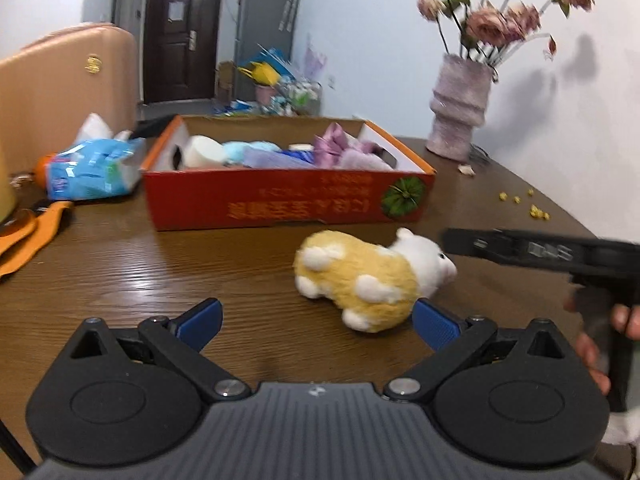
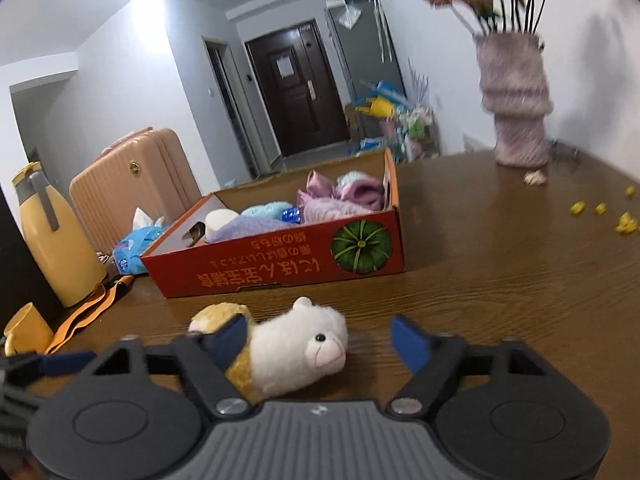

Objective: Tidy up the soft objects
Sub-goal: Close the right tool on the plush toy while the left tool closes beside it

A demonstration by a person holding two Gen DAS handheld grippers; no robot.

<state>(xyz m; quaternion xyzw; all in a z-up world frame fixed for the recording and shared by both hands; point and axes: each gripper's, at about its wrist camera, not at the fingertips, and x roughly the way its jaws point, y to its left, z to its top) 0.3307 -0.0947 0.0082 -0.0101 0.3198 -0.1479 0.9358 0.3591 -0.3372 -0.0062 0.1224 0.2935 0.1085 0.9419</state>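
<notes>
A yellow-and-white plush hamster (image 1: 360, 280) lies on its side on the wooden table (image 1: 140, 264), just in front of a red cardboard box (image 1: 280, 200). The box (image 2: 280, 268) holds several soft things in purple, light blue and white. My left gripper (image 1: 320, 318) is open, and the toy's rear is close to its right blue pad (image 1: 434, 322). My right gripper (image 2: 320, 340) is open around the hamster's white head (image 2: 300, 344). Its left pad overlaps the toy's body and its right pad stands clear of the snout. From the left wrist view its black finger (image 1: 480, 245) reaches in from the right.
A purple vase (image 1: 460, 112) of dried flowers stands at the back right, with yellow crumbs (image 2: 600, 212) scattered near it. Left of the box lie a blue tissue pack (image 1: 92, 168) and an orange strap (image 1: 28, 236). A yellow jug (image 2: 60, 240), a cup (image 2: 28, 330) and a suitcase (image 2: 132, 176) are at the left.
</notes>
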